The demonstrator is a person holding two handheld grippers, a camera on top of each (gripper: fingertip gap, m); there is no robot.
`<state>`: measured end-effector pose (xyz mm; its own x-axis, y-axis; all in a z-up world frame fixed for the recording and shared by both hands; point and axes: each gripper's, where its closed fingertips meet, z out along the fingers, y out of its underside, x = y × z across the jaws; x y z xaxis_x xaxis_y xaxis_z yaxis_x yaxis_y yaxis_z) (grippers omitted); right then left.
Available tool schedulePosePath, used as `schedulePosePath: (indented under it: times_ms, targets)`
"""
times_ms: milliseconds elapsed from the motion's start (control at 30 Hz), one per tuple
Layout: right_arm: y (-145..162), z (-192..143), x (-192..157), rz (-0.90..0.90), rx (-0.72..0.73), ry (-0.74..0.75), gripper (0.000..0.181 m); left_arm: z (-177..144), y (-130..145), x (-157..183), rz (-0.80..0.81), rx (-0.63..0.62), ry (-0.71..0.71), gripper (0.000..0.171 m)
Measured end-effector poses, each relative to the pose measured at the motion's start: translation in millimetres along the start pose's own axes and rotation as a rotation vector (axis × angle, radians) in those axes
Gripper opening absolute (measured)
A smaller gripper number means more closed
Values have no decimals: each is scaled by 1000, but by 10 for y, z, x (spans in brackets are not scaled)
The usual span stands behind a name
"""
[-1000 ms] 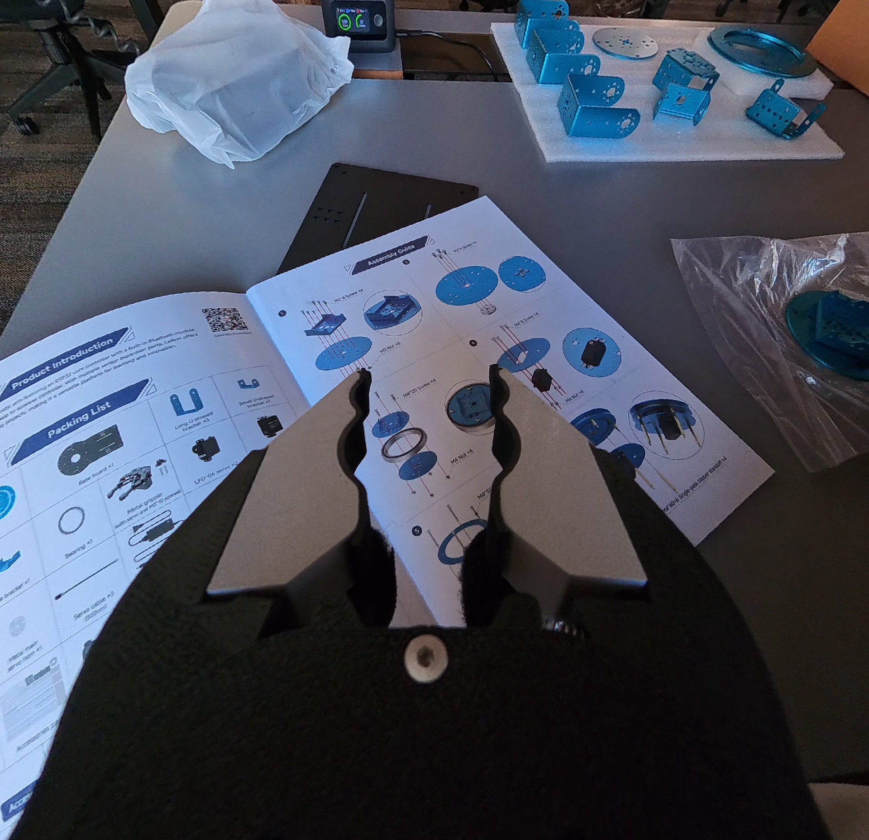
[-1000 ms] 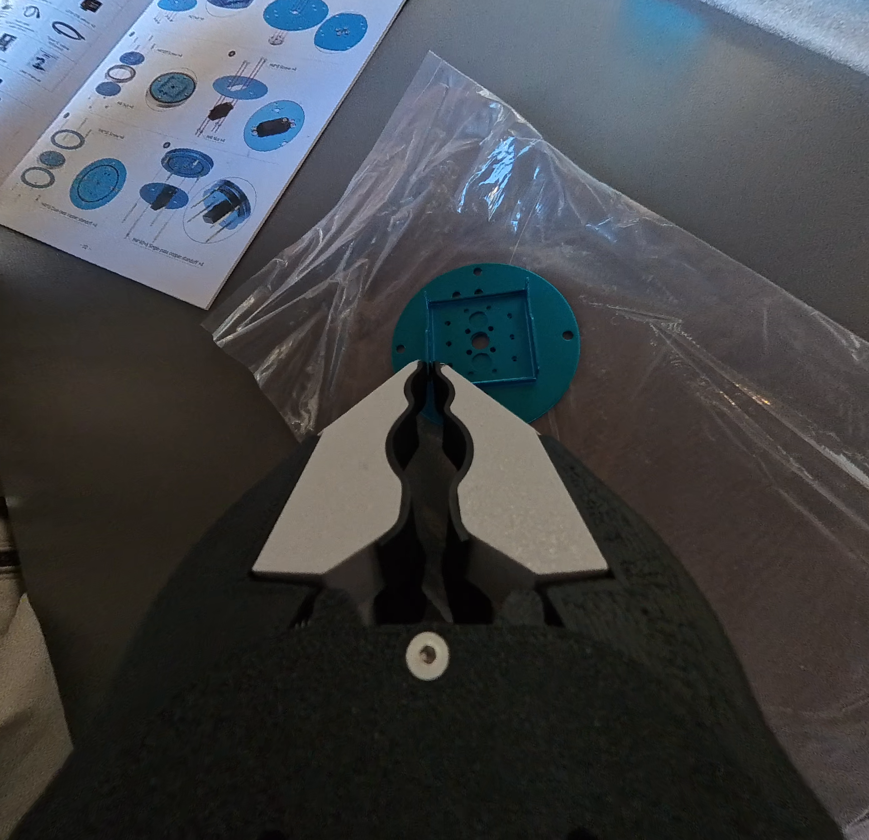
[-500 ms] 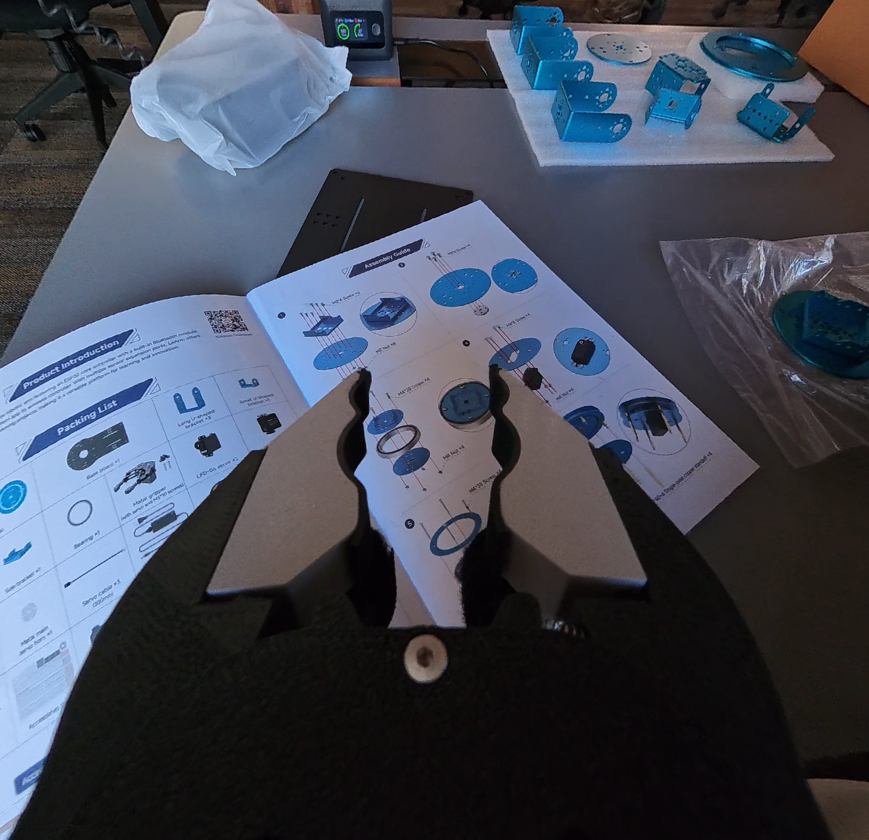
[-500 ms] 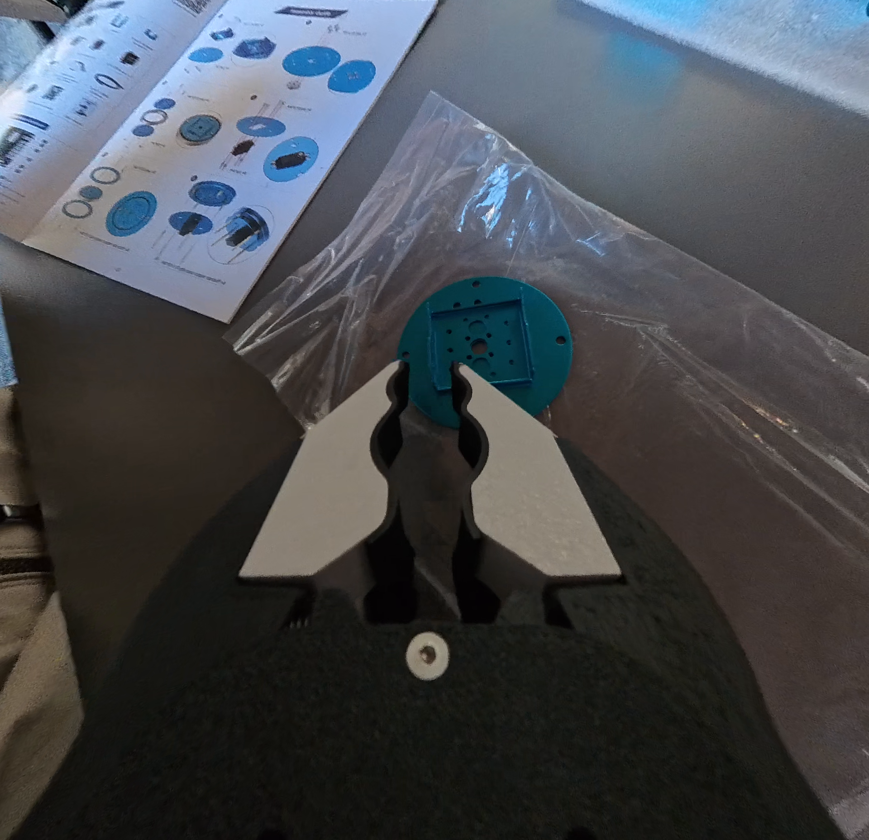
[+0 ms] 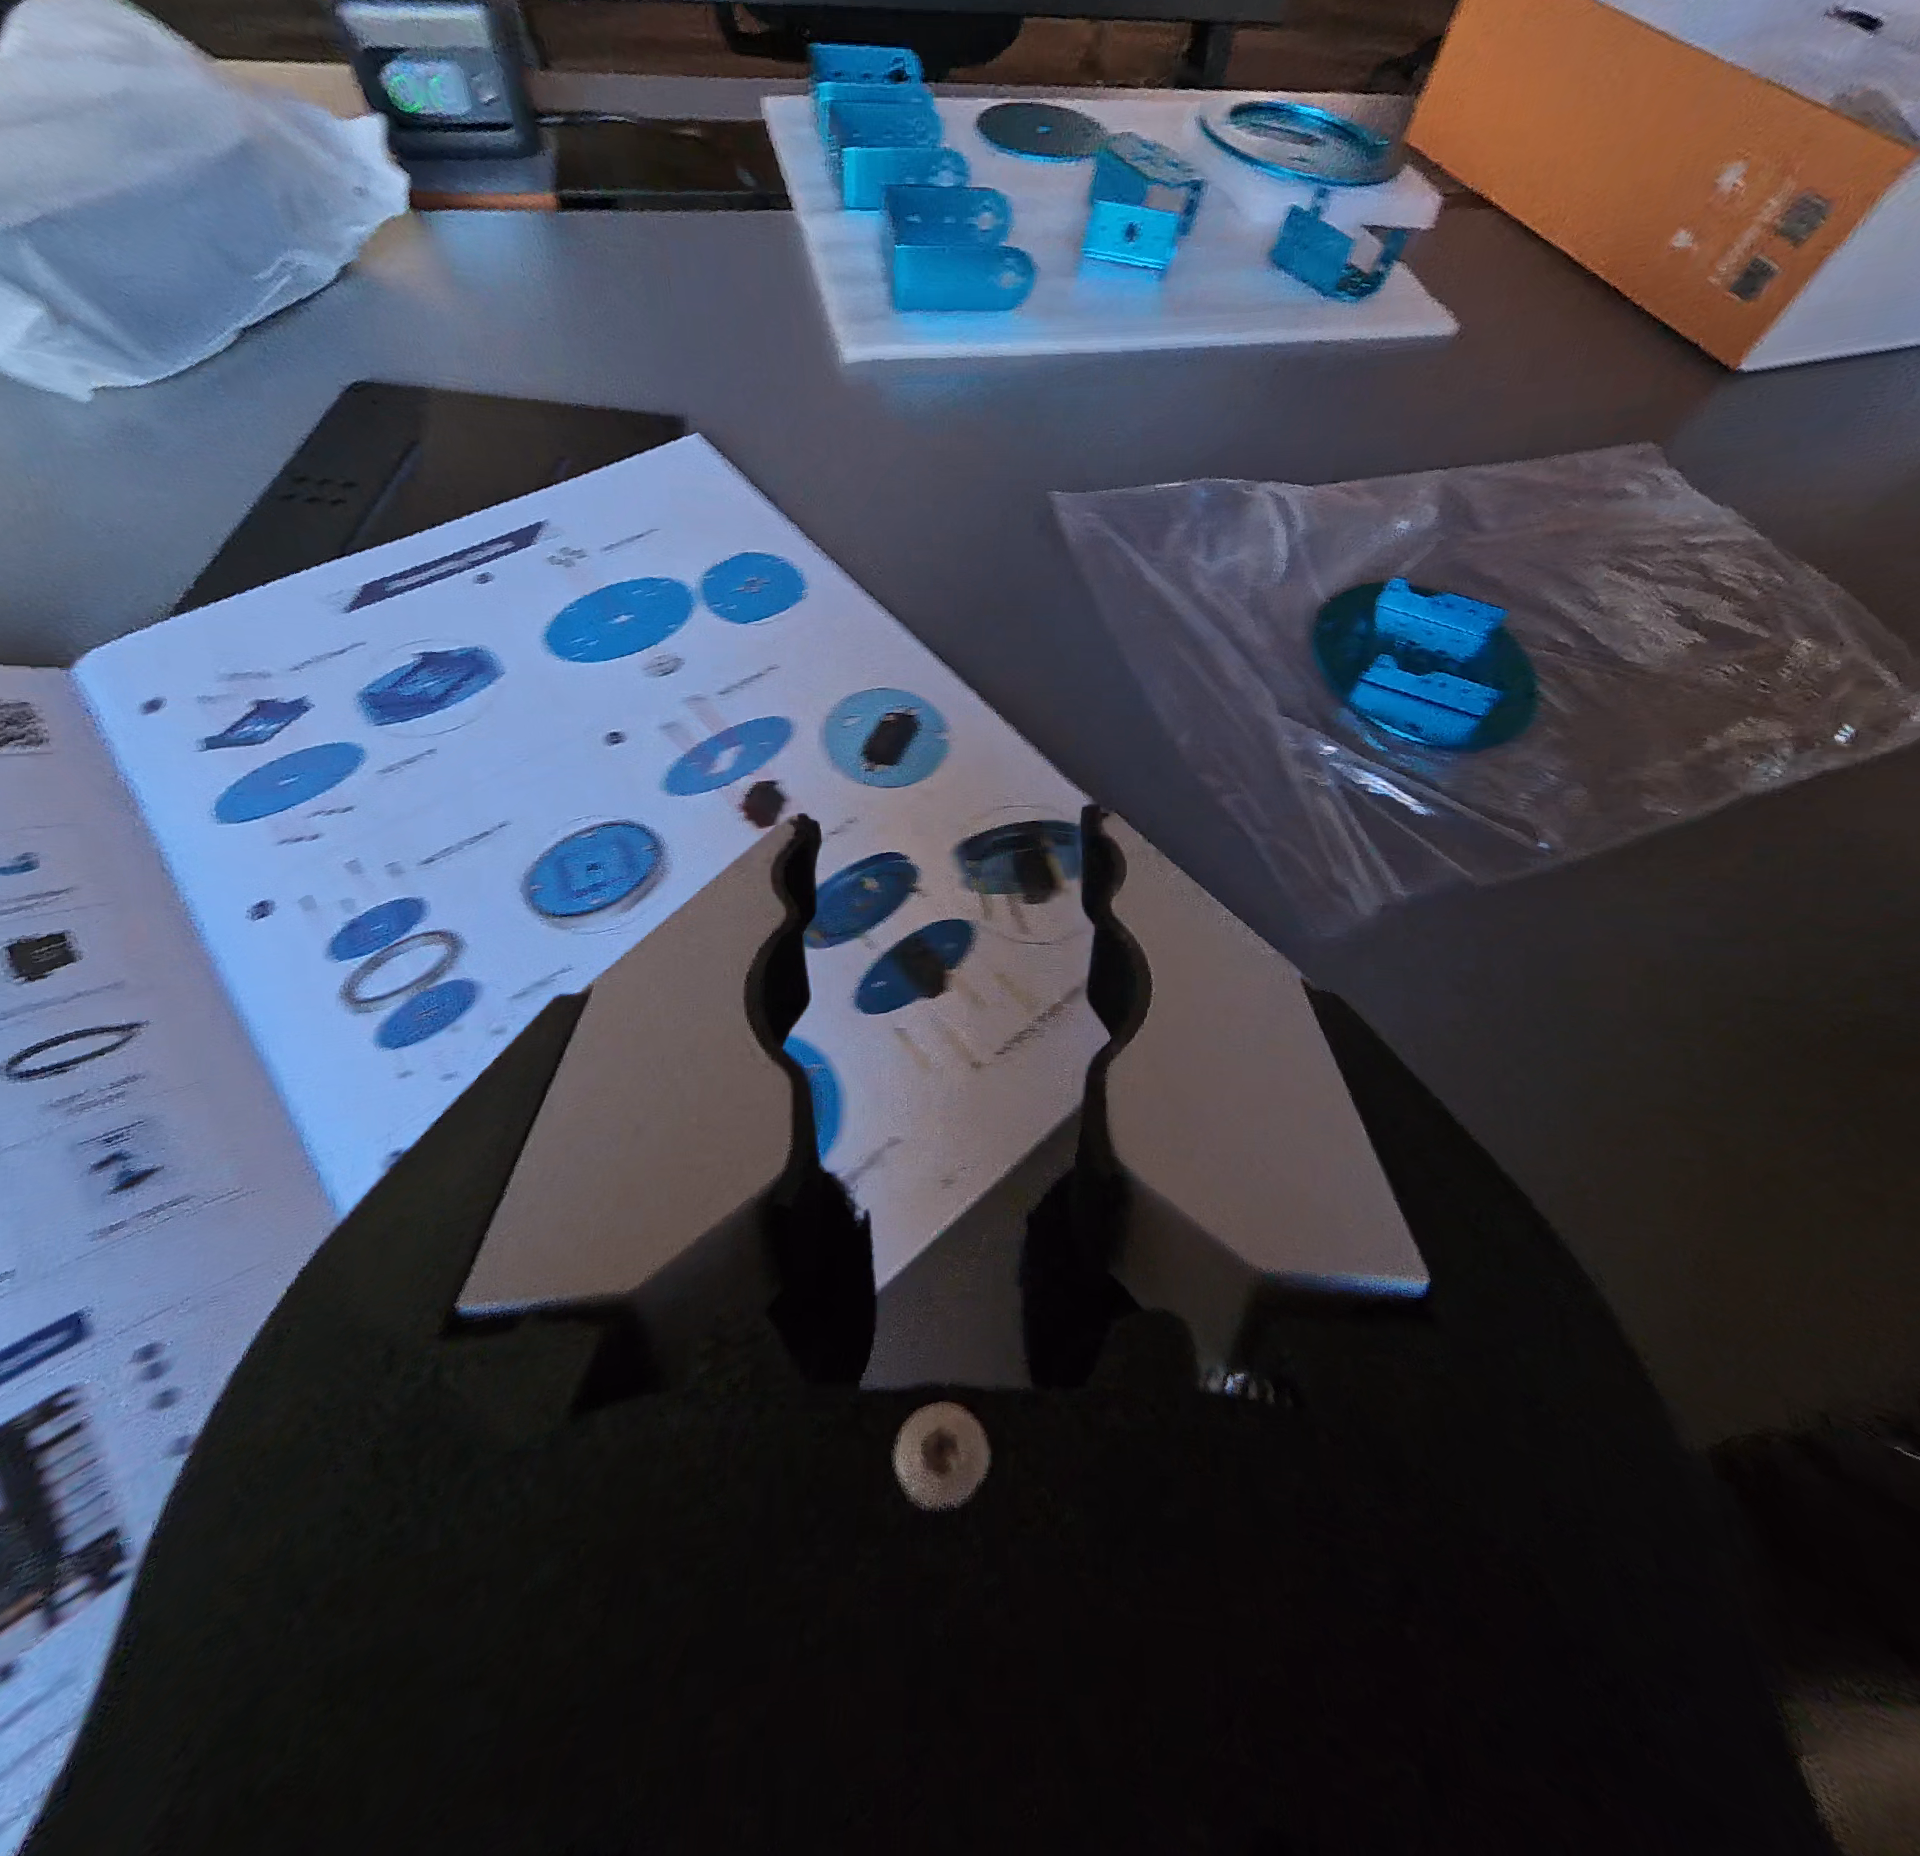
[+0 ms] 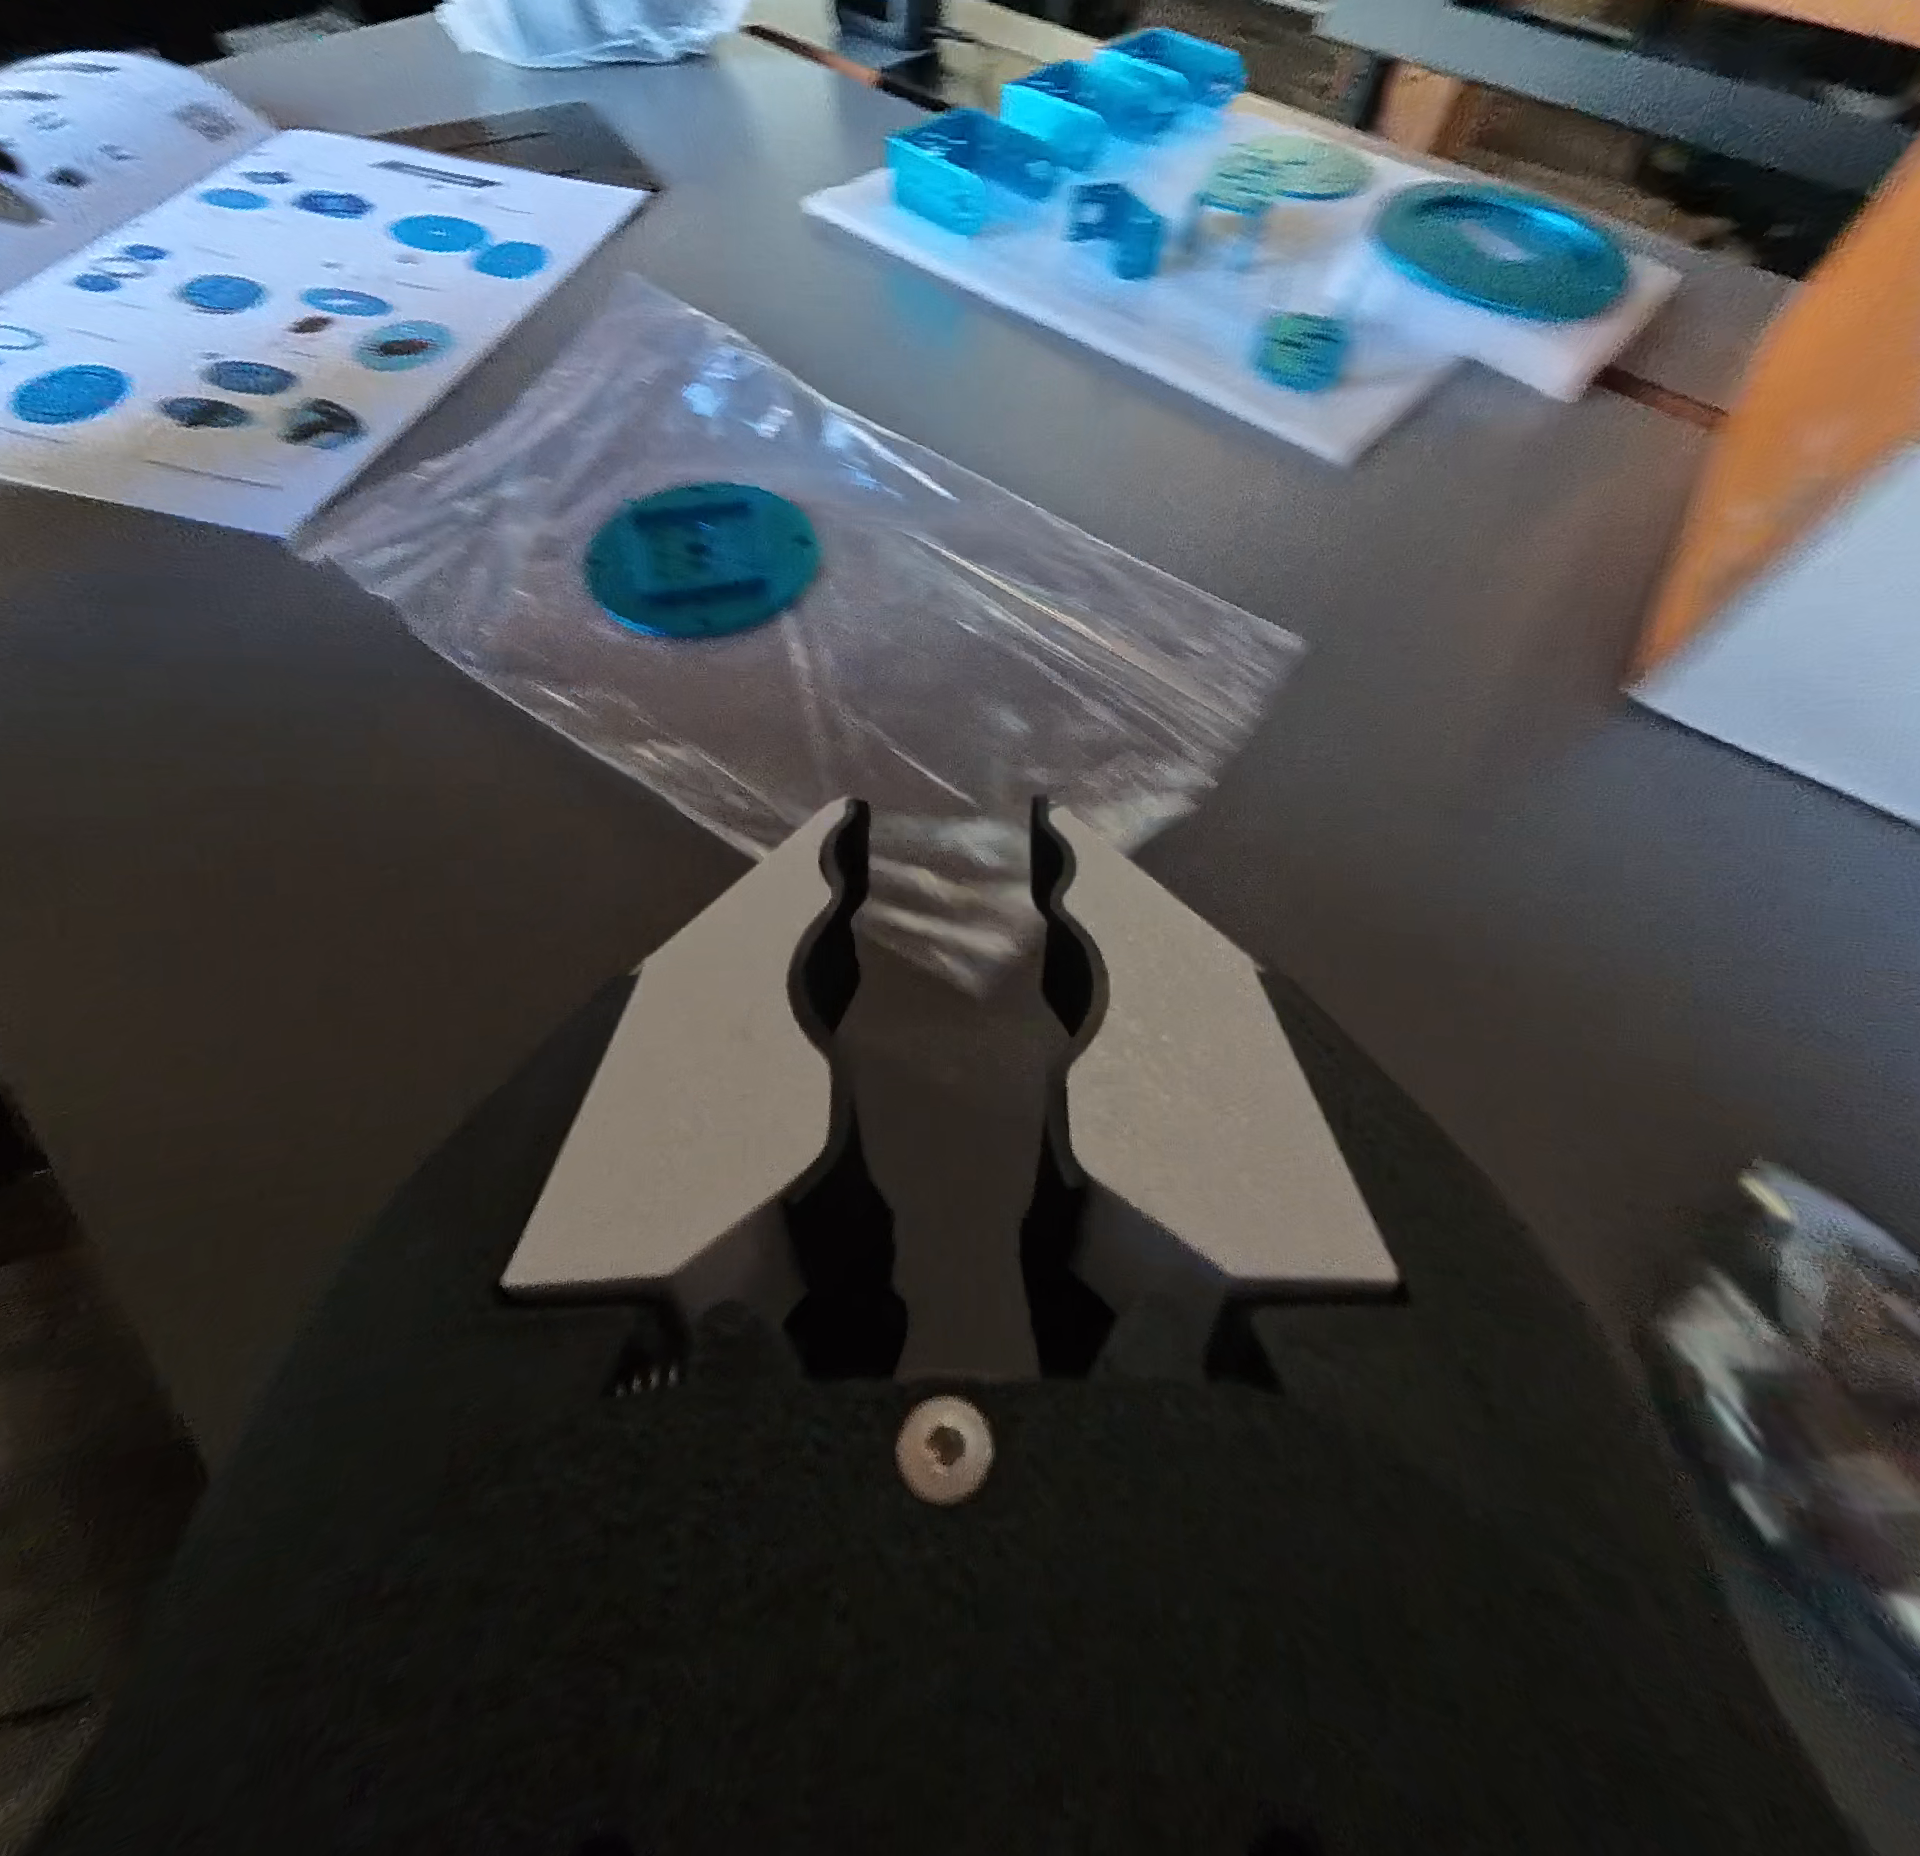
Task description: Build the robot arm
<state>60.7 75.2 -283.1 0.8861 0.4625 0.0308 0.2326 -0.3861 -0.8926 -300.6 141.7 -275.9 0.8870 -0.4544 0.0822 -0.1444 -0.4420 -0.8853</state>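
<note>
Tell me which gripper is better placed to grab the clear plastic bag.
Probably right: the right gripper is open with the clear plastic bag edge between its fingertips, while the left gripper is open over the instruction booklet.

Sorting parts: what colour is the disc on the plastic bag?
Blue disc, clearest in the left wrist view.

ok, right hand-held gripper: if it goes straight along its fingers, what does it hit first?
Probably the near edge of the clear plastic bag, seen between the open fingers of the right hand-held gripper. The blue disc lies farther and left of that line. The picture is blurred, so depth is uncertain.
</note>
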Motion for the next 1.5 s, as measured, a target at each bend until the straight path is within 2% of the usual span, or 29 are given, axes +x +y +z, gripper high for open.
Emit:
schedulePosePath:
  times_ms: [267,367,467,533,667,767,833,867,933,967,1000,1100,1200,1267,1400,1500]
  targets:
    - [643,-1461,1126,145,13,210,30,-20,74,1043,95,19,87,50]
    - [1025,-1903,1506,139,-85,239,34,-96,125,1403,104,36,92,50]
    - [1427,-2120,1732,198,-181,183,46,-163,199,1731,107,40,85,50]
    - [1587,-2123,1878,186,-217,178,46,-200,236,1953,111,41,88,50]
    - [1654,-2010,1983,109,-246,126,45,-250,279,2349,132,37,101,50]
    - [1324,-2027,2237,45,-167,119,39,-286,300,2560,139,18,98,50]
    - [1054,-2011,2565,12,-120,128,33,-321,299,2685,132,15,98,50]
    - [986,-1960,2769,6,-128,140,37,-337,300,2743,129,14,99,50]
    - [1017,-1765,3125,32,-256,138,48,-363,297,2849,125,19,96,50]
    - [1056,-1643,3181,80,-338,100,58,-373,295,2893,125,23,92,50]
    - [1076,-1516,3168,102,-401,56,66,-379,295,2929,127,25,87,51]
    - [1169,-1215,3293,36,-546,102,66,-380,261,2994,131,37,75,50]
    - [1375,-1063,3369,82,-687,87,67,-366,186,3012,138,42,81,50]
    - [1345,-1018,3423,88,-671,84,48,-357,122,2995,152,50,83,50]
    - [1285,-1010,3432,-66,-667,98,38,-237,33,2990,173,43,136,50]
    - [1017,-975,3437,-210,-542,167,34,-14,-80,3156,152,45,280,50]
